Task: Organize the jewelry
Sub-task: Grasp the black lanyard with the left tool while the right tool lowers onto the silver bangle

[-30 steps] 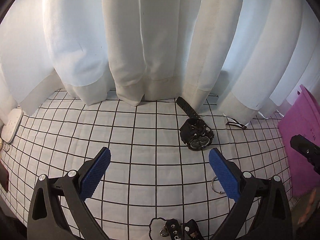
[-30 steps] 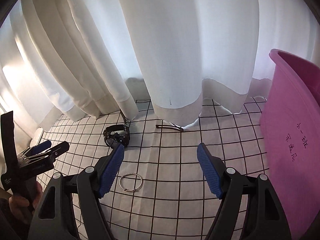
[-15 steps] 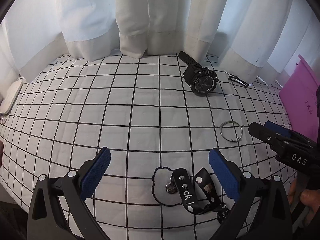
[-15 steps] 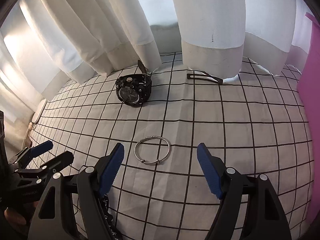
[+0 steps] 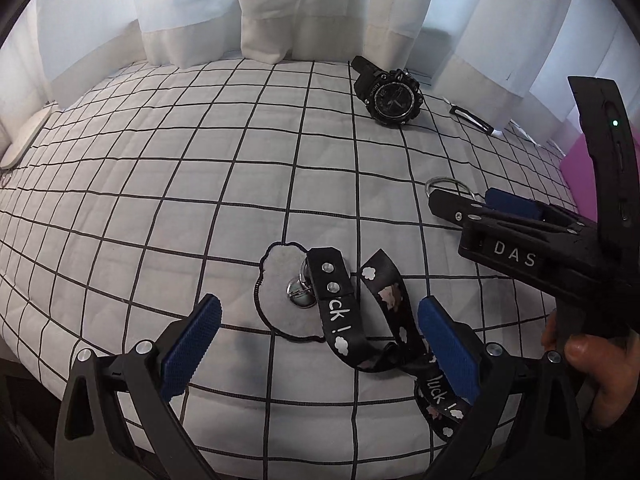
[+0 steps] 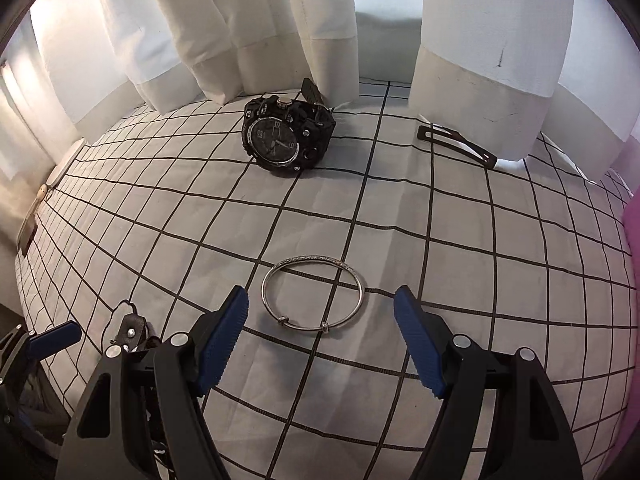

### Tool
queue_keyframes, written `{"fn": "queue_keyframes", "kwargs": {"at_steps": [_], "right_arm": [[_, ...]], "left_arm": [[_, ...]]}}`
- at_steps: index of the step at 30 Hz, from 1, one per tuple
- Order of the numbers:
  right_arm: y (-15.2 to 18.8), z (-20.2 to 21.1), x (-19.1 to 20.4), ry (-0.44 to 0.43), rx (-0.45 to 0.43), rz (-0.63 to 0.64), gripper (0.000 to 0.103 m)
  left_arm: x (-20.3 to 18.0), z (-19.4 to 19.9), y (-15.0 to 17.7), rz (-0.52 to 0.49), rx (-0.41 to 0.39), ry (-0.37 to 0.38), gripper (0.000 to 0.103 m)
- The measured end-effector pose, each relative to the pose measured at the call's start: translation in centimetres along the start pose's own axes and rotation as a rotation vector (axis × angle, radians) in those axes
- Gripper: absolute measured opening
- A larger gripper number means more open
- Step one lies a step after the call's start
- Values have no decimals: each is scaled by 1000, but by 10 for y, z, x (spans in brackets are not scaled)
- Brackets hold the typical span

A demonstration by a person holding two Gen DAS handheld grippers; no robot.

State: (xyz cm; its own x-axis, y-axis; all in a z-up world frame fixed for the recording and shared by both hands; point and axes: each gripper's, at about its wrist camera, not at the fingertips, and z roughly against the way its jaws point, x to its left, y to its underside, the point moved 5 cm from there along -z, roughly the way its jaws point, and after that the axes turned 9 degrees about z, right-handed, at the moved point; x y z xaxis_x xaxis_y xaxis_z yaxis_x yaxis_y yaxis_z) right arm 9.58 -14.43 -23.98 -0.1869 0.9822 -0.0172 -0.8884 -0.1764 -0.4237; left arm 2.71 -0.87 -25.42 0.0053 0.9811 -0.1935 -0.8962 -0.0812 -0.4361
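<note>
Nothing looks sorted yet: every piece lies loose on the grid-patterned bedspread (image 6: 460, 240), and both grippers are empty. Taking the silver bangle (image 6: 313, 293) as the centre of things, the right gripper (image 6: 320, 344) hangs just on the near side of it with its blue pads spread wide, the bangle lying flat in the gap ahead of them, untouched as far as I can tell. Beyond the bangle, close to the hem of the white curtain (image 6: 256, 20), sits the black sport watch (image 6: 286, 140), face up and tilted on its strap; further to the right of that, also by the curtain, lies a dark hair clip (image 6: 456, 145). To the left of the bangle and nearer the bed's edge is the black printed lanyard (image 5: 360, 320), tangled over a white cloud-shaped patch (image 5: 280, 280) with a round metal badge on it; the left gripper (image 5: 316, 344) hovers over this heap, fingers released and holding nothing. A sliver of pink container (image 6: 632, 232) shows well off to the bangle's right, probably where the pieces are meant to go. So, by my reckoning, the whole job remains: bangle, watch, clip and lanyard all still need gathering, with the bangle likely first.
</note>
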Motion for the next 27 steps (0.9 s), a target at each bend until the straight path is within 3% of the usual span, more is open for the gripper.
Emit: {"fn": "queue_keyframes", "kwargs": {"at_steps": [5, 12, 21, 23, 25, 27], "right_arm": [[0, -4, 4, 44, 4, 99, 72], [2, -7, 1, 30, -15, 135, 80], [-1, -8, 3, -1, -10, 181, 79], [-2, -6, 3, 9, -20, 189, 71], [-2, -3, 1, 28, -26, 192, 53], [-2, -2, 0, 26, -23, 195, 53]], "left_arm": [[0, -11, 5, 51, 6, -21, 97], [-9, -18, 12, -3, -37, -127, 97], [-11, -17, 11, 14, -53, -134, 95], [-10, -15, 10, 19, -57, -134, 83], [-9, -12, 7, 29, -64, -135, 72], [-9, -11, 6, 30, -71, -133, 64]]}}
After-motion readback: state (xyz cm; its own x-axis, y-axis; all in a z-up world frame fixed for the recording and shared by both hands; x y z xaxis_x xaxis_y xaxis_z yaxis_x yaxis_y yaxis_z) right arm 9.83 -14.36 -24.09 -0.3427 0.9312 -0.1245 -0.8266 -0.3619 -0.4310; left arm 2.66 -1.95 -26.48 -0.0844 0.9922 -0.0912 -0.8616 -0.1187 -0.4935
